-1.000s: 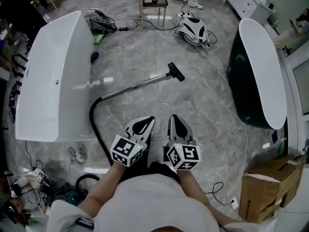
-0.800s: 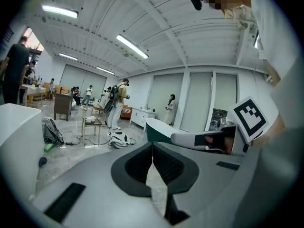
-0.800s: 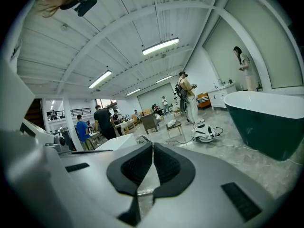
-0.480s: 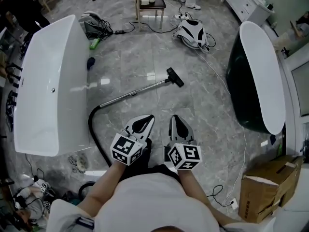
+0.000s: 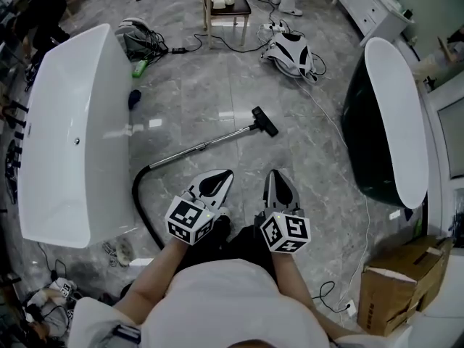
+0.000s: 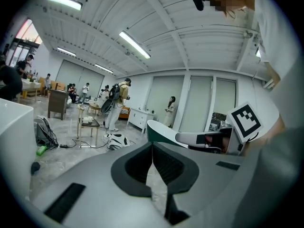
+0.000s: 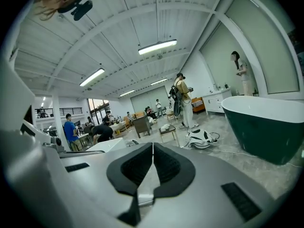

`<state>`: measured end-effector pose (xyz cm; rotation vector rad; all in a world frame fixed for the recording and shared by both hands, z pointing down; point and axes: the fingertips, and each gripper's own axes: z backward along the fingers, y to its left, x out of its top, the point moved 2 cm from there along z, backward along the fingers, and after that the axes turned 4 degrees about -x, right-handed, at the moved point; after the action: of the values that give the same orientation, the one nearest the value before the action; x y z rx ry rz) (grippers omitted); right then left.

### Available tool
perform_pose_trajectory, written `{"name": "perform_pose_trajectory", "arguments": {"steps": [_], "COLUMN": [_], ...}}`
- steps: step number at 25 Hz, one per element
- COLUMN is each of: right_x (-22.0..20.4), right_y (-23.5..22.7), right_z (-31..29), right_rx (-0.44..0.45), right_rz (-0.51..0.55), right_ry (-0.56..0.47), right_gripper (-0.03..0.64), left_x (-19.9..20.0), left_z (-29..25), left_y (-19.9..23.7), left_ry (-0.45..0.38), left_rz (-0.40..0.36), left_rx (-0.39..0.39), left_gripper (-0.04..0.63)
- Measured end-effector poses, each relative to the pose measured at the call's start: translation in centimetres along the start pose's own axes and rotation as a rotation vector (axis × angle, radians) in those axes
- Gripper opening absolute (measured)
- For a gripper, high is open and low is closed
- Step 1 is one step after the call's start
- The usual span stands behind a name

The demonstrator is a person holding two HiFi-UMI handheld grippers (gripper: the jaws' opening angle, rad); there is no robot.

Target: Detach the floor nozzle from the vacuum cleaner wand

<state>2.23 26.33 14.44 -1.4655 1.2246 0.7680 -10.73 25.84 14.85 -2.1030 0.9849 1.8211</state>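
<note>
Head view is showing two tools nearest the person: the left hand-held gripper (image 5: 223,175) and the right hand-held gripper (image 5: 279,174), both pressing their jaws together on nothing. Beyond them, on the grey marble floor (image 5: 217,85), one silver wand (image 5: 203,146) is lying diagonally. One black hose (image 5: 139,194) is curving from its near end, and one black floor nozzle (image 5: 265,121) is sitting at its far end. The wand is lying between one white bathtub (image 5: 72,122) and one dark green bathtub (image 5: 359,136).

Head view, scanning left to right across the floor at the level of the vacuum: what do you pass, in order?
white bathtub → black vacuum hose → metal wand → floor nozzle → dark green bathtub
</note>
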Motion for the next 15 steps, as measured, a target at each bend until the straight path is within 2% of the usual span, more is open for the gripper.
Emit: {"name": "perform_pose_trajectory", "arguments": {"steps": [4, 15], "right_x": [0.1, 1.0], "right_y": [-0.7, -1.5], "right_z": [-1.0, -3.2], "right_rx": [-0.03, -0.008], "right_rz": [-0.016, -0.013], "right_ry": [0.001, 0.006], "right_gripper": [0.017, 0.017], "left_x": [-0.3, 0.7], "left_z": [-0.5, -3.5], "left_y": [0.7, 1.6], "left_ry": [0.009, 0.012], "left_rz": [0.01, 0.015], "left_rx": [-0.019, -0.042], "left_gripper": [0.011, 0.011]}}
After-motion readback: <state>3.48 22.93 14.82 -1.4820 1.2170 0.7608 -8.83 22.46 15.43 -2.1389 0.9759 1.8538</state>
